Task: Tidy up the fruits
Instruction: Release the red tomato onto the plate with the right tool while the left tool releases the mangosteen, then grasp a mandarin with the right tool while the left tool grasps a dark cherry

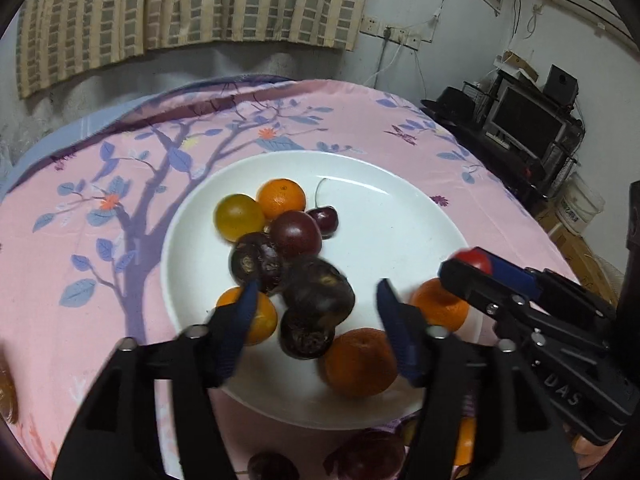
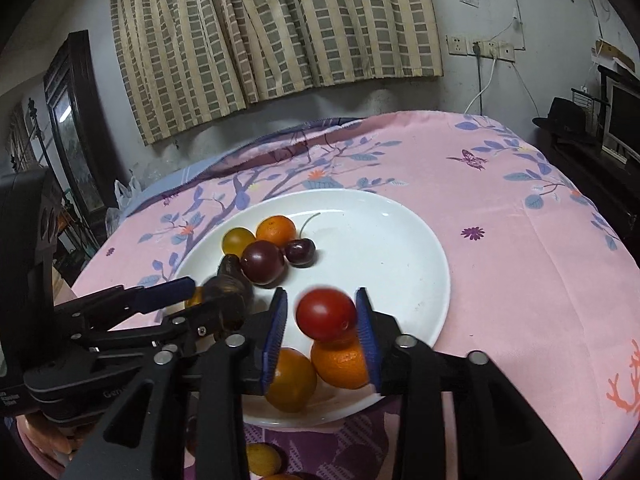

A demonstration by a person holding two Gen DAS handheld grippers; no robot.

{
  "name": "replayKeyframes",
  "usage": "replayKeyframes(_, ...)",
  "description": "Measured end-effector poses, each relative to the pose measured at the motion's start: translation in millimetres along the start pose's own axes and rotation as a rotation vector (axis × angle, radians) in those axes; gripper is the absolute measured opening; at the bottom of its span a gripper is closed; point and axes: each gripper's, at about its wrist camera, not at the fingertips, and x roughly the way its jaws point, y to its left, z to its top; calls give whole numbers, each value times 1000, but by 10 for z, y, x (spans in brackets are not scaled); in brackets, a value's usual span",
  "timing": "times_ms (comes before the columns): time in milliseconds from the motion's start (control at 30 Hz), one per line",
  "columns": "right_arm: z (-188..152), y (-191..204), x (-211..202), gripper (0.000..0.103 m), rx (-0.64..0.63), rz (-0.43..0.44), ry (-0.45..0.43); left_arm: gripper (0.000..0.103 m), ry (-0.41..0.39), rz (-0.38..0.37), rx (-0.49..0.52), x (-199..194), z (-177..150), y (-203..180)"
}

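Note:
A white plate (image 1: 400, 184) on the pink floral cloth holds oranges, a yellow tomato (image 1: 239, 217), a dark plum (image 1: 295, 233), a cherry (image 1: 326, 220) and several dark brown-purple fruits. My left gripper (image 1: 318, 300) hangs open over the plate's near side. One blurred dark fruit (image 1: 319, 290) lies between its blue fingers without touching either. My right gripper (image 2: 322, 316) is over the plate (image 2: 420, 240) near its front edge. A blurred red tomato (image 2: 326, 314) sits between its pads, with a gap showing on the left side. An orange (image 2: 340, 364) lies just below it.
More fruit lies off the plate at the near edge: a cherry (image 1: 272, 468), a red fruit (image 1: 364, 452) and a yellow one (image 2: 262, 458). The right half of the plate is bare. A dark TV stand (image 1: 520, 128) stands beyond the table's right edge.

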Motion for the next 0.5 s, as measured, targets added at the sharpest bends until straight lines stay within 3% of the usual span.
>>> replayKeyframes(267, -113, 37, -412, 51, -22, 14, -50, 92, -59, 78, -32, -477, -163, 138)
replayKeyframes(500, -411, 147, -577, 52, -54, 44, 49, 93, -62, 141, -105, -817, -611, 546)
